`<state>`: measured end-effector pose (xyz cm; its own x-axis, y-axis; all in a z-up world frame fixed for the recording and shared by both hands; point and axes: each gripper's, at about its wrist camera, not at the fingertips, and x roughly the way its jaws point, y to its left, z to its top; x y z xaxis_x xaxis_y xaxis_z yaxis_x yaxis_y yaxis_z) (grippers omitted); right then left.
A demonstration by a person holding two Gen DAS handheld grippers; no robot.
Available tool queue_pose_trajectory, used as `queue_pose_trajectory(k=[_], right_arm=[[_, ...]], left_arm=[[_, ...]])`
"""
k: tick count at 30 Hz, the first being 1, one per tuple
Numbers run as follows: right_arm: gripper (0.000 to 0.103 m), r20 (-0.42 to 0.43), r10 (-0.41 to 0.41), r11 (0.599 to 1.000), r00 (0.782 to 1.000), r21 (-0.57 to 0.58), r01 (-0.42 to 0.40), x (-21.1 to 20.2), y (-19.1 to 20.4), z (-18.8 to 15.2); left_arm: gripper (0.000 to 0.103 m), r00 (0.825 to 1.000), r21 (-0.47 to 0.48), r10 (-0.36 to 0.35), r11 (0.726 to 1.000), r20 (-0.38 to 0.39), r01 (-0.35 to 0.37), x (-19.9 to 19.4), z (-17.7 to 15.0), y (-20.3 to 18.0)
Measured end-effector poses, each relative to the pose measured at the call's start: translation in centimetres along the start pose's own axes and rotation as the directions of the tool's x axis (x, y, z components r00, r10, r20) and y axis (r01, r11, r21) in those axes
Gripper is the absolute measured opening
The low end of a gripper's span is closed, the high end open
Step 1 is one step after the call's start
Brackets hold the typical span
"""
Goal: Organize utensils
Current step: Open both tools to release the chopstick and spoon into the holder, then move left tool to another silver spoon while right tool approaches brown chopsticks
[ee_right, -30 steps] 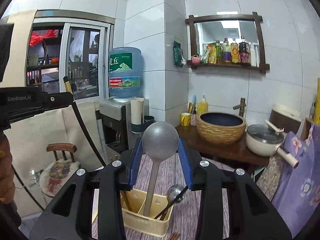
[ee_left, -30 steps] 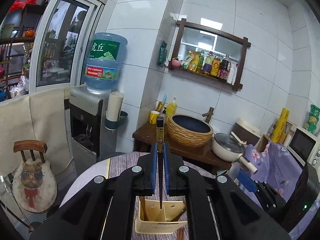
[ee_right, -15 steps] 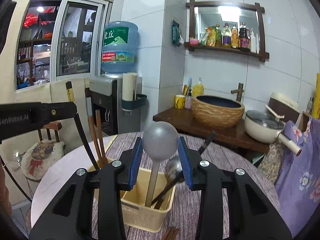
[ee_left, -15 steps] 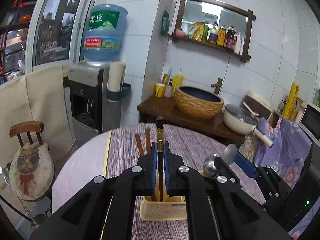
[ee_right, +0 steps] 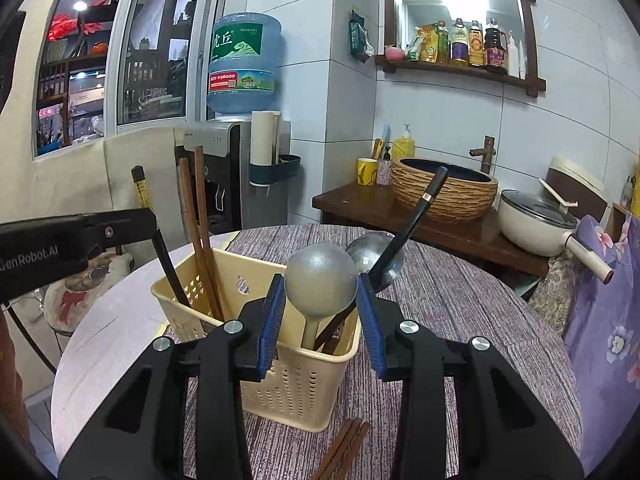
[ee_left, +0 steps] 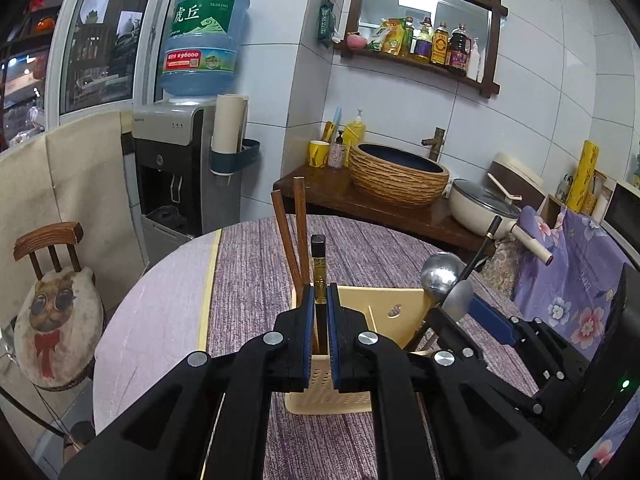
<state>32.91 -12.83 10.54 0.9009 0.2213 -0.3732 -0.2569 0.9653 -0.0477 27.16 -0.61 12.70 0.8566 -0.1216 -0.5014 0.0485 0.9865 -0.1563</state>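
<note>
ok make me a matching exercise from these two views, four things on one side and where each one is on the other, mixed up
Things:
1. black chopstick
2. silver spoon
3. brown chopsticks
4. loose brown chopsticks

Places:
A. lying flat on the tablecloth in front of the basket
B. clamped between the pads of the right gripper, bowl end up
C. standing in the basket's left compartment, held by nothing
D. pinched upright in the left gripper

Pairs: 1-D, 2-B, 3-C, 4-A
</note>
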Motion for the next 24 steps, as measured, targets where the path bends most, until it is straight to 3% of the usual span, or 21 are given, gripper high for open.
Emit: queue_pose_trajectory(k=[3,5,7,10,14,17,20,24], right_arm=[[0.051,0.027,0.002,1.0,1.0,-0.014,-0.002,-0.6,0.3,-0.3],[0.059,0.058,0.004,1.0,0.998,-0.014,-0.003,-1.5,0.3,-0.5],[0.061,0.081,0.004,1.0,0.997,-0.018,-0.003,-2.6,0.3,-0.8],[0.069,0.109,0.008,1.0,0.994,-0.016,-0.006,-4.5,0.0,-1.4],[0.071,0.116,-0.007,1.0,0.993,0.012,0.006,-7.0,-0.8,-2.6],[0.072,0.049,-0.066,0.998,0.997,0.015,0.066,-8.0,-1.4,-3.8],[0.074,-0.08,-0.068,0.994,0.994,0.079,0.074,-7.8,-2.8,-5.7],[0.074,-0.262,-0.025,0.98,0.965,0.185,0.076,-6.8,-4.5,-9.4]], left_arm=[[0.009,1.0,-0.006,-0.016,1.0,0.009,0.016,-0.5,0.1,0.1],[0.022,0.999,0.007,-0.028,1.0,0.019,0.028,-1.2,-0.1,0.0],[0.052,0.998,0.006,-0.032,0.999,0.052,0.032,-2.4,-0.5,0.0],[0.061,0.996,0.02,-0.035,0.999,0.087,0.034,-4.1,-1.7,-0.1],[0.073,0.994,0.012,-0.007,1.0,0.105,0.006,-5.5,-3.7,0.3],[0.076,0.996,-0.017,-0.001,1.0,0.089,0.003,-5.9,-5.3,1.0],[0.076,0.998,-0.018,0.03,0.999,0.052,-0.029,-5.8,-7.4,1.4],[0.076,0.998,-0.013,0.056,0.998,-0.035,-0.056,-4.7,-10.4,1.6]])
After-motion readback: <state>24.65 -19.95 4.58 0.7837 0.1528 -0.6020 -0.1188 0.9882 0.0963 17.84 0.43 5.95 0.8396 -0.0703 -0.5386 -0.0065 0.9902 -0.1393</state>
